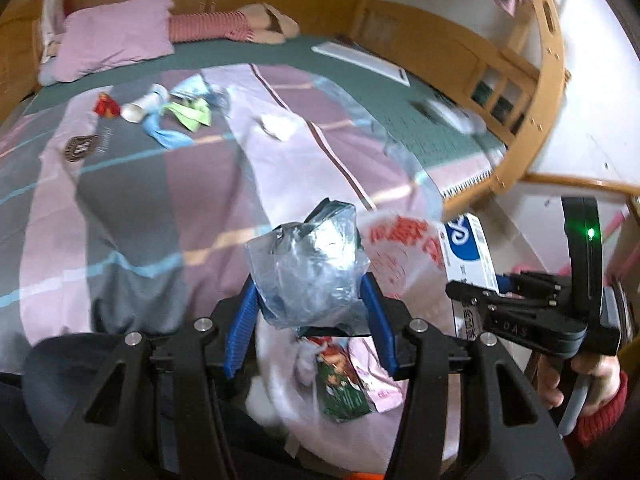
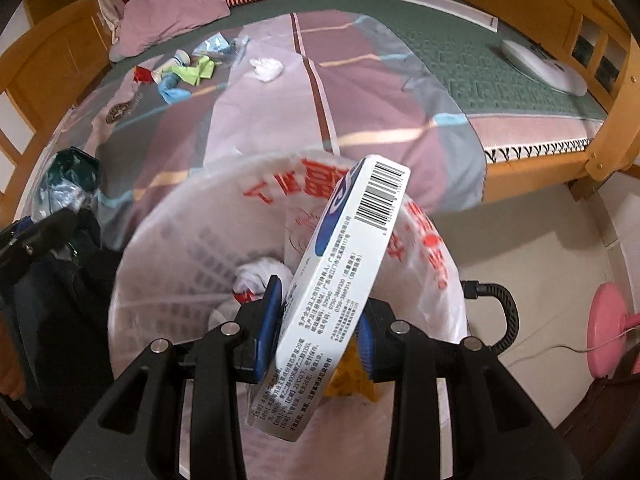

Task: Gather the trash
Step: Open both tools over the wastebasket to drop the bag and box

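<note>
The left gripper [image 1: 310, 312] clamps a crumpled clear wrapper [image 1: 308, 264]; the right gripper [image 2: 316, 328] pinches a white carton [image 2: 344, 280], both over the open trash bag [image 2: 192, 248] at the bed's near edge. Drop-off step; next, release both inside the bag's mouth

A wooden bed frame [image 2: 600, 128] holds a green mattress cover [image 2: 480, 64] and a pink-grey striped quilt [image 2: 256, 128], a pink pillow [image 2: 176, 12] near the headboard, pale floor [image 2: 540, 240] beside it
</note>
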A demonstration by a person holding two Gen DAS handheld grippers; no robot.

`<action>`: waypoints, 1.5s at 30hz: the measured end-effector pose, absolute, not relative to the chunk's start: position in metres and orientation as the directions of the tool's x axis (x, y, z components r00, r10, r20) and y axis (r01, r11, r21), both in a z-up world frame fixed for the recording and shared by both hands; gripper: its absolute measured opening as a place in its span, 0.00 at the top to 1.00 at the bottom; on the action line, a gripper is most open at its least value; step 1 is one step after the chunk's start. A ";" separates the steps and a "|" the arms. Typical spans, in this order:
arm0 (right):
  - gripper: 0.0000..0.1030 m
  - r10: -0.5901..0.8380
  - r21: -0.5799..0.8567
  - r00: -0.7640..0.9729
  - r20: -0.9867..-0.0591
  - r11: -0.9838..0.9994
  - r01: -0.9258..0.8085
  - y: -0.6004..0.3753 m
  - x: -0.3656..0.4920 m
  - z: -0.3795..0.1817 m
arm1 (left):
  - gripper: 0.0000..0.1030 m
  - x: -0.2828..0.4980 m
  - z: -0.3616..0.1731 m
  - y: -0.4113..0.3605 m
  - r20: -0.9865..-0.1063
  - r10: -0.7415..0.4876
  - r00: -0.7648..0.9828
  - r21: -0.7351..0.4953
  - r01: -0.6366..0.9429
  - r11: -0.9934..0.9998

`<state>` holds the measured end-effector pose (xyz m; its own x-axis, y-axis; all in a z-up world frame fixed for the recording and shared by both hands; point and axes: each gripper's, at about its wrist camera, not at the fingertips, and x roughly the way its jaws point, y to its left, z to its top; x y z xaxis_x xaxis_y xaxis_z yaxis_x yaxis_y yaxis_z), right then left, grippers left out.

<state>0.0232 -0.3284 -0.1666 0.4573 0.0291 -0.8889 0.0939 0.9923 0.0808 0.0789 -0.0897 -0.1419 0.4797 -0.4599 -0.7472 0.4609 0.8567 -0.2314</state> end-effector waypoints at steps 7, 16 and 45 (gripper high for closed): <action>0.65 0.045 0.098 0.406 -0.913 0.989 0.111 -0.333 0.021 -0.183 | 0.50 0.076 -0.150 -0.099 -0.764 -0.452 0.460 -0.220 0.474 0.853; 0.36 0.099 0.276 0.553 -0.828 0.929 0.246 -0.369 0.012 -0.152 | 0.50 0.077 -0.157 -0.103 -0.778 -0.454 0.433 -0.224 0.484 0.846; 0.32 0.049 0.360 0.660 -0.750 0.867 0.345 -0.390 0.023 -0.128 | 0.11 0.095 -0.136 -0.075 -0.687 -0.349 0.637 -0.069 0.421 0.904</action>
<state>0.0229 -0.3903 -0.1279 0.6600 0.0491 -0.7496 0.3445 0.8669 0.3602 0.0950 -0.0753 -0.1356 0.6372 -0.3492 -0.6870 0.4210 0.9044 -0.0692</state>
